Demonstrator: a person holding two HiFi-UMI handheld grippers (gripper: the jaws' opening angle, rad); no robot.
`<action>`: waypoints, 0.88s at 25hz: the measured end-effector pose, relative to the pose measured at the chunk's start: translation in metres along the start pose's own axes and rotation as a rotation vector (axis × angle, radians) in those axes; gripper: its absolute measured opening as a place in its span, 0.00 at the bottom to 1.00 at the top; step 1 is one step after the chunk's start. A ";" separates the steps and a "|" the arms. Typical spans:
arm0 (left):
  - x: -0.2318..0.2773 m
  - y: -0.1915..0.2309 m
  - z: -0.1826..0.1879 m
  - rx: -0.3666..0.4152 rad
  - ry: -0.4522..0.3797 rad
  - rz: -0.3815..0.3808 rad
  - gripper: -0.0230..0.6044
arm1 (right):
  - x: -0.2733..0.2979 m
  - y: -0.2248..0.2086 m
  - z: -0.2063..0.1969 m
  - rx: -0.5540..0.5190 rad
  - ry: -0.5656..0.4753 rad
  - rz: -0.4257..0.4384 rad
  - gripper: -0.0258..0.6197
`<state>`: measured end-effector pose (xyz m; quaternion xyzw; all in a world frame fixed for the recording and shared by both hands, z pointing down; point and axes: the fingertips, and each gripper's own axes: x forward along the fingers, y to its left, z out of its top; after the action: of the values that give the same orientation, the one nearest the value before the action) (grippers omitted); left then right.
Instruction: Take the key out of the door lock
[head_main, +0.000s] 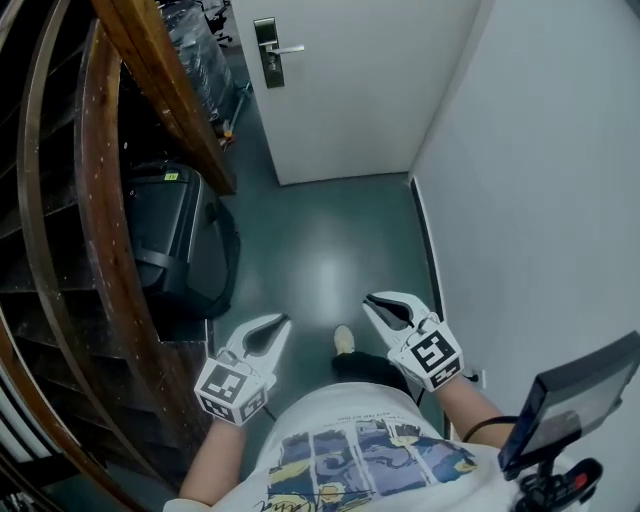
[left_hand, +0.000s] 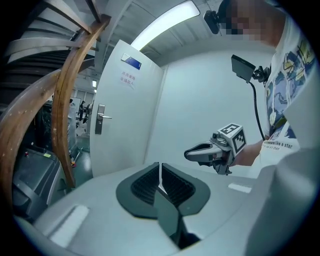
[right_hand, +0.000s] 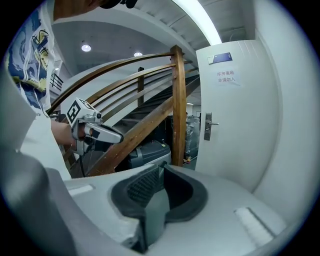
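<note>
Both jaw pairs pressed together, empty: left hand-held gripper, right hand-held gripper; door lock well ahead.

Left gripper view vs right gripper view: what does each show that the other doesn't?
Left gripper view only: the right gripper, shut, and a small screen on a stalk. Right gripper view only: the left gripper, shut, and two round ceiling lights. Both: the white door with its lever handle, the wooden stair rail, and that view's own jaws together with nothing between them.
</note>
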<state>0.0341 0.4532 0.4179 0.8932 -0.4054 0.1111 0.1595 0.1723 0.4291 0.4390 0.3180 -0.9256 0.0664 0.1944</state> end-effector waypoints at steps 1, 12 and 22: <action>0.009 0.011 0.009 -0.003 -0.005 0.017 0.07 | 0.011 -0.014 0.007 -0.007 -0.003 0.008 0.07; 0.101 0.096 0.069 -0.038 -0.051 0.086 0.10 | 0.105 -0.127 0.042 -0.029 -0.028 0.061 0.10; 0.161 0.225 0.106 -0.027 -0.054 0.030 0.11 | 0.227 -0.192 0.066 0.072 0.034 0.014 0.10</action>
<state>-0.0254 0.1629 0.4163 0.8876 -0.4243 0.0837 0.1587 0.1055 0.1339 0.4691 0.3172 -0.9213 0.1065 0.1981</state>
